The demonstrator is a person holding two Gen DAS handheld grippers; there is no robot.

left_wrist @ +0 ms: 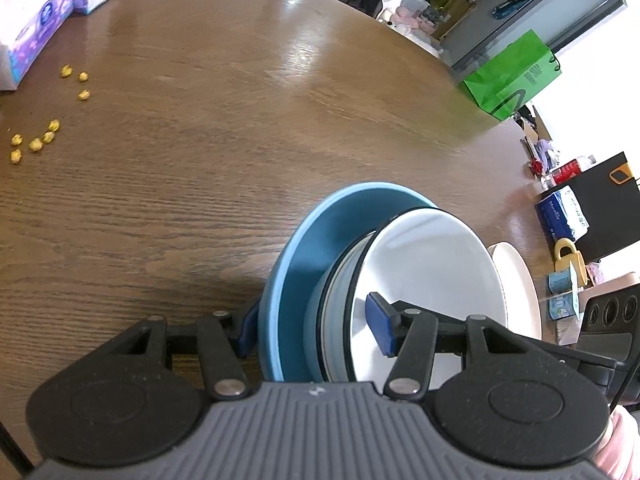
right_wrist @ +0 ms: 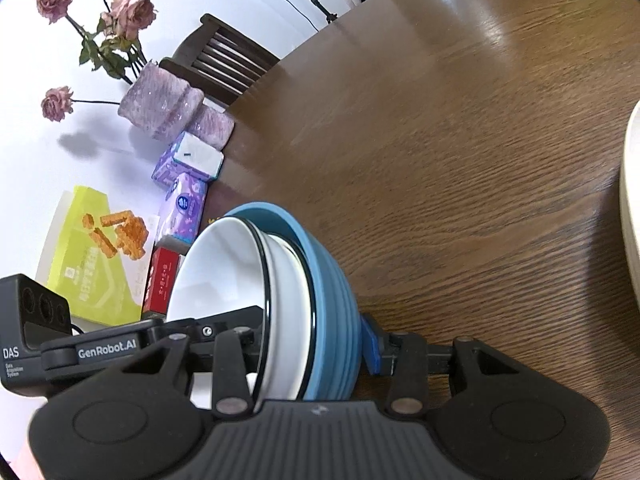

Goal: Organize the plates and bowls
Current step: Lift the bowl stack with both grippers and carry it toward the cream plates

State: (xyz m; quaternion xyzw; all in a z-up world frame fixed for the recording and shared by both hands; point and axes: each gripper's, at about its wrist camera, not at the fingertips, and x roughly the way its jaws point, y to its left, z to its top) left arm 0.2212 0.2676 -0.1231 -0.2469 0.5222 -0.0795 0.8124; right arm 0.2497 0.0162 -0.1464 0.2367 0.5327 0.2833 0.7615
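Your left gripper (left_wrist: pixel 312 330) and right gripper (right_wrist: pixel 308 344) each clamp nested stack, black-rimmed white bowls (left_wrist: pixel 432 264) inside ribbed blue bowl (left_wrist: pixel 304 248).

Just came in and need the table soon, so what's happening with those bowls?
A person with two handheld grippers holds a nested stack, a white bowl inside a blue bowl, tilted on edge over the wooden table. The left gripper and the right gripper each clamp the stack's rim. A cream plate sits beside it.
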